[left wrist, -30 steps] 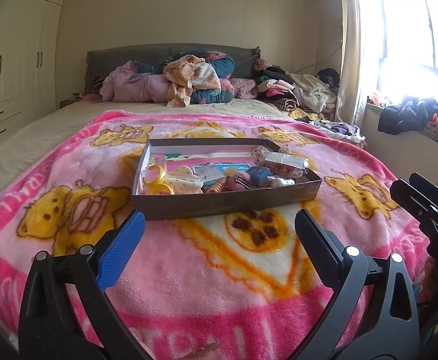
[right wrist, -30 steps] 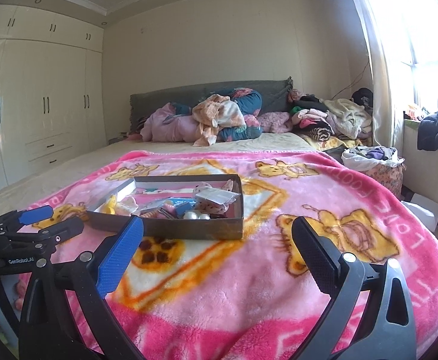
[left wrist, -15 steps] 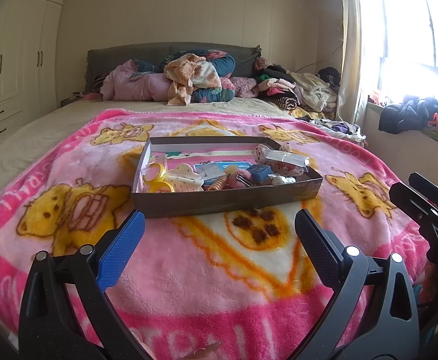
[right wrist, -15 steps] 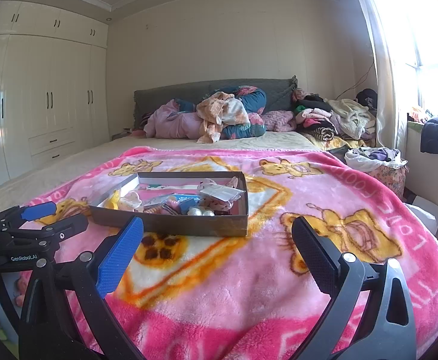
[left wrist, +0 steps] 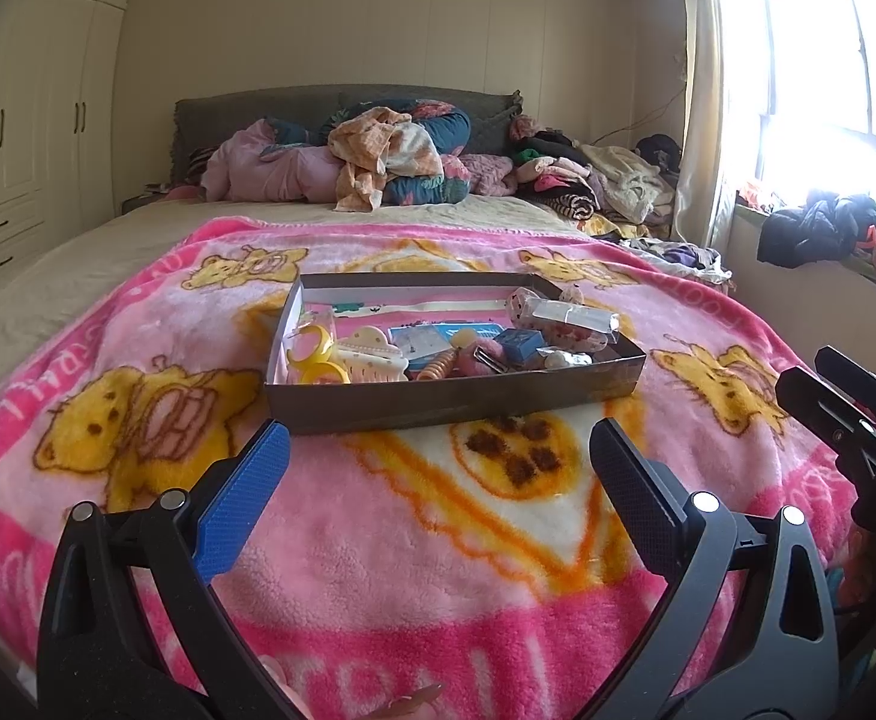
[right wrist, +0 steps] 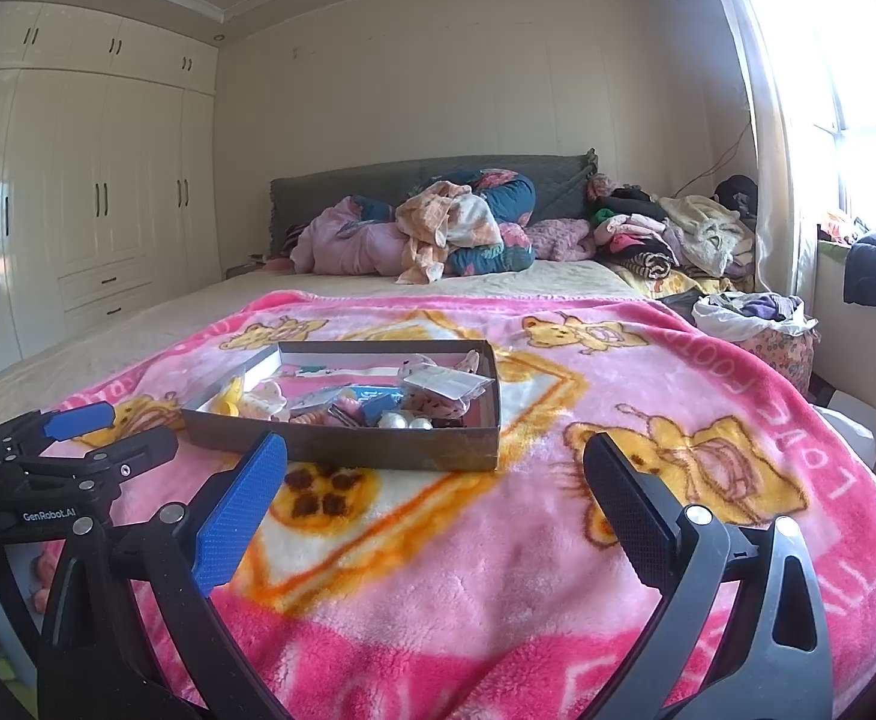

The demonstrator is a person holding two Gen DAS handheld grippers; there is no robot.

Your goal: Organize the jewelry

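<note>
We are holding the left hand-held gripper (left wrist: 438, 453) wide open and empty above the pink blanket (left wrist: 378, 540), and the right hand-held gripper (right wrist: 435, 468) is standing open and empty in the same way. The shallow grey box (left wrist: 450, 402) with the jewelry is lying on the blanket just ahead of the left fingertips, almost centred between them; from the right gripper it is lying ahead and toward the left finger. The left wrist view is showing us the near left corner of the box, where yellow rings (left wrist: 312, 354) and a cream hair claw (left wrist: 372, 354) are lying; in the right wrist view these are mostly hidden behind the box wall. The right wrist view is instead showing white pearl beads (right wrist: 402, 420) at the near wall. Each view is catching the other gripper at its edge.
</note>
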